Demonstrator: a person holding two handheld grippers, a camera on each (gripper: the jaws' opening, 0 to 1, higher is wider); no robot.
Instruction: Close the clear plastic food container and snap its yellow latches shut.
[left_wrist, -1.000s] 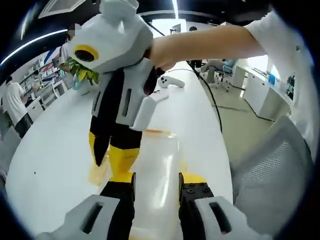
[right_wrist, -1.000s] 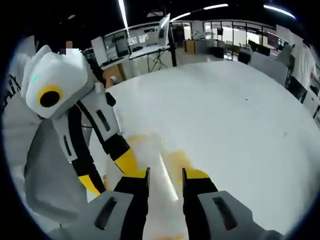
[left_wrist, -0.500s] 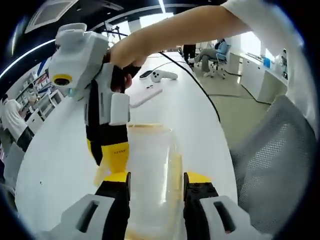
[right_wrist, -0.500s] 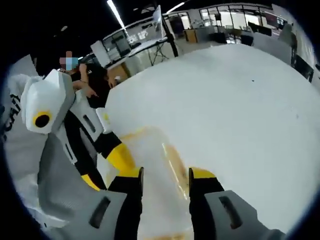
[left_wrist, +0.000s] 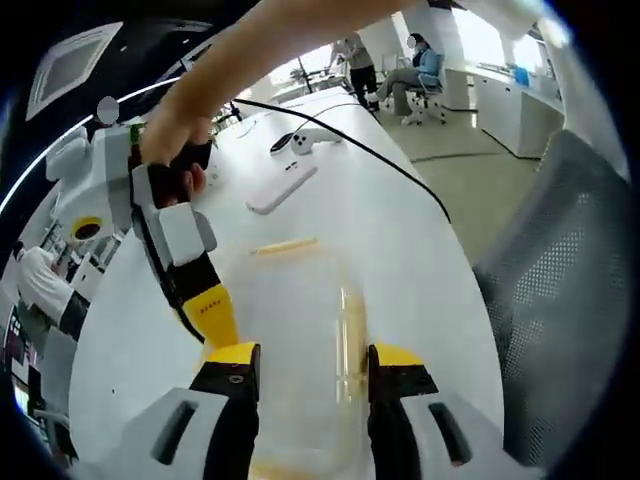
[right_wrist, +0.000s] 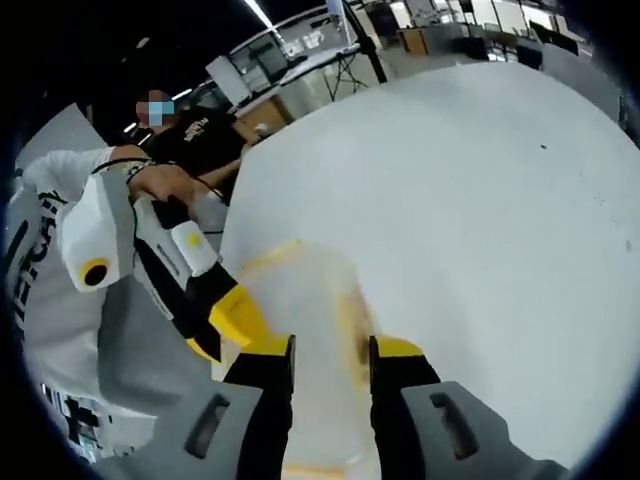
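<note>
In the left gripper view, the left hand-held gripper (left_wrist: 303, 360) rises from the bottom edge, its two yellow-tipped jaws set narrowly apart over the clear plastic food container (left_wrist: 298, 330). Whether the jaws press on it cannot be told. The container sits on a white worktop (left_wrist: 400, 240), directly ahead of the jaws. The lid looks laid over the box. A yellow latch (left_wrist: 284, 246) lies along the far edge and another yellow strip (left_wrist: 347, 335) runs down the right side by the right jaw.

The right hand-held gripper (left_wrist: 205, 310), held by a person's hand (left_wrist: 175, 150), comes in from the left, its yellow tip at the container's left edge.

In the right gripper view, the right hand-held gripper (right_wrist: 328, 352) shows jaws also narrowly apart, over the same container (right_wrist: 305, 300), with the left hand-held gripper (right_wrist: 225, 318) beside it.

Judged from this, the lid seems closed; whether any latch is snapped is unclear, so latching likely remains.

Farther off lie a white phone (left_wrist: 281, 187), a white controller (left_wrist: 300, 143) and a black cable (left_wrist: 380, 165).
</note>
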